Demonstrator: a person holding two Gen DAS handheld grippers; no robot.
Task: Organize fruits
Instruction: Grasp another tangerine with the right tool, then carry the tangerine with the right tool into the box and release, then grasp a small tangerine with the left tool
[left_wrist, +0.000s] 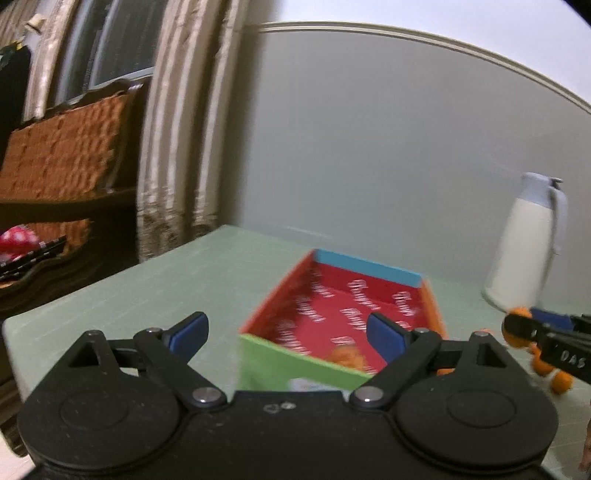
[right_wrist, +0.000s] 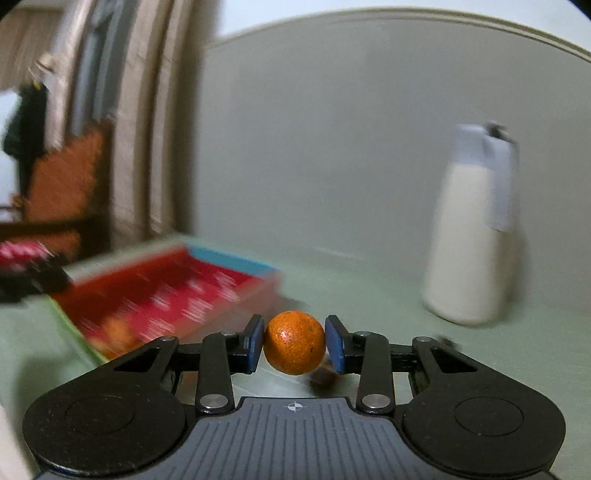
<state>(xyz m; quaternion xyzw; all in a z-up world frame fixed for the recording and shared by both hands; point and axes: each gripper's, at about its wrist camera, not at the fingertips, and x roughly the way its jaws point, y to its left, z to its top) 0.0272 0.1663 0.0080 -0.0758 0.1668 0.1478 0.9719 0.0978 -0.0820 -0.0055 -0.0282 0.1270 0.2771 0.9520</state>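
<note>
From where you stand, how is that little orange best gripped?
Across its widest middle, from the sides. The orange is round, so flat pads pressing opposite flanks hold it centred, just as the right gripper does now.

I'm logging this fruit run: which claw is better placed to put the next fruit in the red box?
Right. The right claw is shut on an orange beside the red box. The left claw is open and holds nothing.

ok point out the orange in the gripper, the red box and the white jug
orange (right_wrist: 294, 342), right wrist view, middle of its peel
red box (left_wrist: 343, 314), left wrist view, red printed floor
white jug (right_wrist: 467, 236), right wrist view, cream body
</note>
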